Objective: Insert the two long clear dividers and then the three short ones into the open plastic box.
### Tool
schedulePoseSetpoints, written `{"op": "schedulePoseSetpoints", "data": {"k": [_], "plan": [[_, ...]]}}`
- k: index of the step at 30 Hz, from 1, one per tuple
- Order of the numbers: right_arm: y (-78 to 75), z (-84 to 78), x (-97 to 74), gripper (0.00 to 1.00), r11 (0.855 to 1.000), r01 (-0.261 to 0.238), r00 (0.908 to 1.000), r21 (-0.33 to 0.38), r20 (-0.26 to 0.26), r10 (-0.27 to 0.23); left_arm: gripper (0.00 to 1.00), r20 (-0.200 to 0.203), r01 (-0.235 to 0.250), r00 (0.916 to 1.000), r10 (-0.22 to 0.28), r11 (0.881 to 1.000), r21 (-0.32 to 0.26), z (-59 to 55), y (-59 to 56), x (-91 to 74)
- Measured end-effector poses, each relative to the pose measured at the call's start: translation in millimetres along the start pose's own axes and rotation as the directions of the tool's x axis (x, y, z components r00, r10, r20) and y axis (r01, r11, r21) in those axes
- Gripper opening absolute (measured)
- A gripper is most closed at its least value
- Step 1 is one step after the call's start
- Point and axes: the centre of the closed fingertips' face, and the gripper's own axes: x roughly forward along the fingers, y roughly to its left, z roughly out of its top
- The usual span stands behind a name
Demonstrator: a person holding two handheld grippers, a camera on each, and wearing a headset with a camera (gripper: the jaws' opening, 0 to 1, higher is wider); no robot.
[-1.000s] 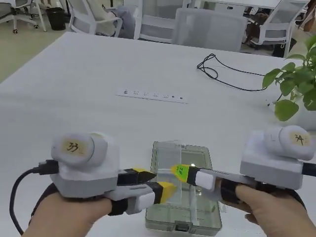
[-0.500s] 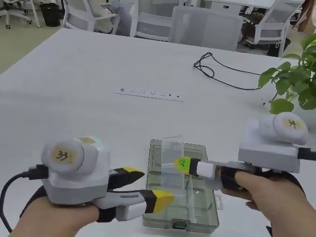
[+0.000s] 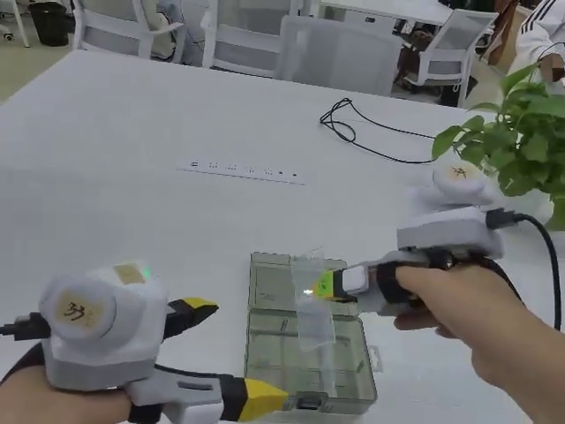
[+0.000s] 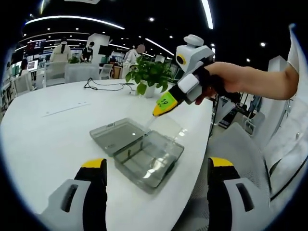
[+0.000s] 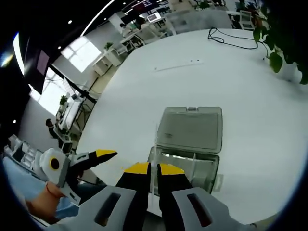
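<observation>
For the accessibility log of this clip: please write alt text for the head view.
The right gripper holds a clear divider over the open plastic box on a white table. The left gripper, jaws apart, is at lower left beside the box.

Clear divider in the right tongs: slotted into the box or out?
Out: the right tongs grip the divider, tilted over the box. Lower-edge contact: cannot tell.
</observation>
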Motion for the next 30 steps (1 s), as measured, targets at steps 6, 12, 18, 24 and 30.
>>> {"op": "schedulePoseSetpoints", "data": {"k": [6,12,18,24,30], "plan": [[-7.0,-12.6,12.6,0.06,0.996,0.064,0.9943,0.055,-0.089,-0.059,0.95,0.002,0.039,0.9992,-0.039,0.999,0.030,-4.3,0.1,0.9],[-14.0,-24.1,25.9,0.06,0.988,0.110,0.9862,0.112,-0.136,-0.094,0.98,0.004,0.078,0.9969,-0.078,0.996,0.053,-8.9,0.3,1.0],[-16.1,-34.0,39.4,0.06,0.981,0.149,0.9758,0.121,-0.178,-0.126,0.98,0.005,0.101,0.9948,-0.102,0.993,0.058,-11.2,5.3,0.4],[-21.6,-41.8,47.4,0.06,0.975,0.188,0.9657,0.115,-0.203,-0.162,0.98,0.018,0.112,0.9934,-0.113,0.992,0.051,-13.1,7.4,-0.7],[-27.8,-49.5,50.5,0.06,0.972,0.214,0.9568,0.100,-0.222,-0.188,0.98,0.034,0.115,0.9927,-0.116,0.993,0.042,-12.3,9.3,-1.2]]}}
